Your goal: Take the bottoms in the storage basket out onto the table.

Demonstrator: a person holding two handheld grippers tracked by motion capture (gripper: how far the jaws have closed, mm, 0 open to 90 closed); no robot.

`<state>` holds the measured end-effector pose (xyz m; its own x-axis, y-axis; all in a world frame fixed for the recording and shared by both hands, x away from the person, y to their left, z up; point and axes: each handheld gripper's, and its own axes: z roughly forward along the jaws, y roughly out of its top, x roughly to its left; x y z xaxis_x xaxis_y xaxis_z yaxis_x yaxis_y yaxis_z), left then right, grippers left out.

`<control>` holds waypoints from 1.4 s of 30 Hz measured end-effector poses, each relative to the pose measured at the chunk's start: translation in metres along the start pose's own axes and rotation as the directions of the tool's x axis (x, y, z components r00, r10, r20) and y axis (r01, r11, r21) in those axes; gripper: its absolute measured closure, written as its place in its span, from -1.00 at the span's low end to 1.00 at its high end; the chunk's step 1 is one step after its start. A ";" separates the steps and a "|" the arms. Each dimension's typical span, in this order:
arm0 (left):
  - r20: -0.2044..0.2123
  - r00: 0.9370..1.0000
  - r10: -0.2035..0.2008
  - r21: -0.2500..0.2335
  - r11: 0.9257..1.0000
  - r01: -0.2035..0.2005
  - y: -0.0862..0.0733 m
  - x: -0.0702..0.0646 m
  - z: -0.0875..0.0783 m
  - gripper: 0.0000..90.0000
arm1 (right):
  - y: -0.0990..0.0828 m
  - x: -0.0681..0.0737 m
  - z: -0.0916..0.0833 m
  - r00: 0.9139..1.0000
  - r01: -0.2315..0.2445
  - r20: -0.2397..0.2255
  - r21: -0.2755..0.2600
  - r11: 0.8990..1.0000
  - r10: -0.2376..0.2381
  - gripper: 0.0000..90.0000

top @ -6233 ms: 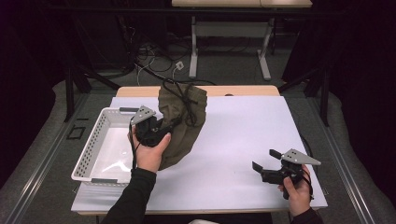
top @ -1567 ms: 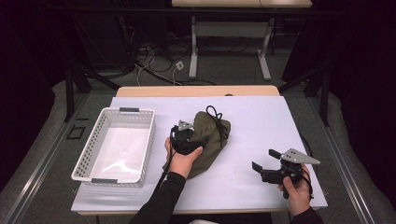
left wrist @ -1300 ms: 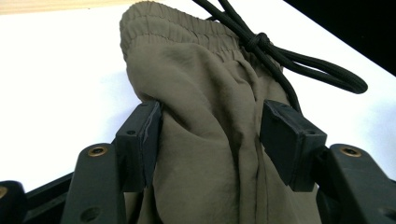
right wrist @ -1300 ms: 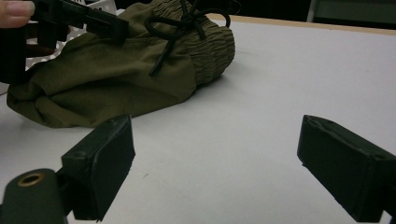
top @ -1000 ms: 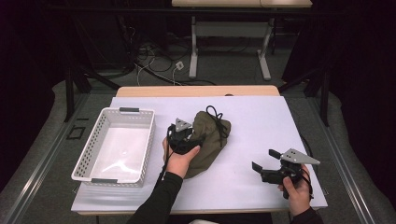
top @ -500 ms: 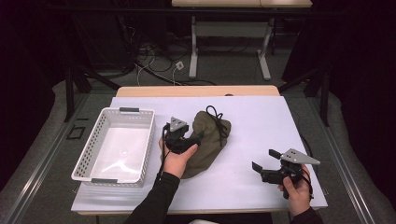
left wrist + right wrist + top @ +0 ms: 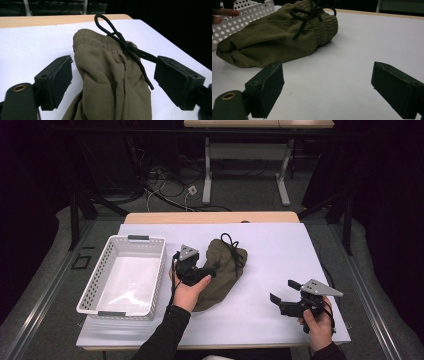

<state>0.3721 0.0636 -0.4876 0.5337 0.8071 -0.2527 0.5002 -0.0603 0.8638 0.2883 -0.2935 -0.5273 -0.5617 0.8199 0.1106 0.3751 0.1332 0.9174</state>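
Left tool (image 7: 112,85) has just been opening, jaws wide astride the olive drawstring bag (image 7: 220,270) lying mid-desk beside the white basket (image 7: 122,277). Soft, light, floppy cloth; best pinched at the gathered neck, I'd say. Right tool (image 7: 287,299) waits open, well apart.

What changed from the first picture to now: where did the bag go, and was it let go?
The left claw carried the olive bag from over the basket to the table middle and laid it down. Its jaws have just been opening; the bag lies between them, released. The right claw and basket stayed put.
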 end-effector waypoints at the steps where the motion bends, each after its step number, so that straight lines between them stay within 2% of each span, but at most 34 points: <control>1: 0.007 1.000 -0.005 0.000 1.000 0.005 0.000 0.000 -0.001 -0.70 | 0.000 0.000 0.000 1.000 0.001 -0.001 -0.002 1.000 -0.001 -0.76; 5: 0.023 1.000 -0.020 -0.003 1.000 0.021 0.001 -0.001 -0.003 -0.82 | 0.000 -0.001 0.000 1.000 0.000 -0.001 0.001 1.000 0.000 -0.76; 11: 0.048 0.999 -0.018 -0.008 1.000 0.019 0.001 -0.003 -0.006 -0.99 | -0.001 -0.002 -0.001 1.000 -0.014 0.002 -0.007 1.000 0.014 -0.76; 13: 0.050 0.999 -0.005 -0.012 1.000 0.006 0.002 -0.003 -0.007 -0.99 | -0.001 -0.002 -0.001 1.000 -0.014 0.003 -0.003 1.000 0.014 -0.76; 15: 0.054 0.998 -0.011 -0.022 1.000 0.013 0.002 -0.004 -0.008 -0.99 | -0.001 -0.002 -0.001 1.000 -0.017 0.004 -0.002 1.000 0.017 -0.76; 22: 0.079 0.997 0.006 -0.046 0.999 -0.003 0.004 -0.005 -0.016 -0.99 | -0.002 -0.002 -0.002 1.000 -0.019 0.006 -0.005 1.000 0.019 -0.76; 28: 0.110 0.994 0.025 -0.028 0.999 -0.022 0.005 -0.007 -0.025 -0.99 | -0.002 -0.001 -0.003 1.000 -0.020 0.007 -0.005 1.000 0.020 -0.76; 31: 0.108 0.993 0.043 -0.013 0.999 -0.042 0.005 -0.006 -0.028 -0.99 | -0.001 -0.001 -0.002 1.000 -0.017 0.008 -0.004 1.000 0.017 -0.76; 42: 0.121 0.992 0.042 -0.029 0.999 -0.039 0.002 0.000 -0.045 -0.98 | -0.002 -0.001 -0.002 1.000 -0.016 0.005 -0.004 1.000 0.016 -0.76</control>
<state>0.3428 0.0899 -0.4668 0.6328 0.7269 -0.2668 0.4593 -0.0749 0.8851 0.2867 -0.2953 -0.5285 -0.5518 0.8249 0.1230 0.3811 0.1183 0.9169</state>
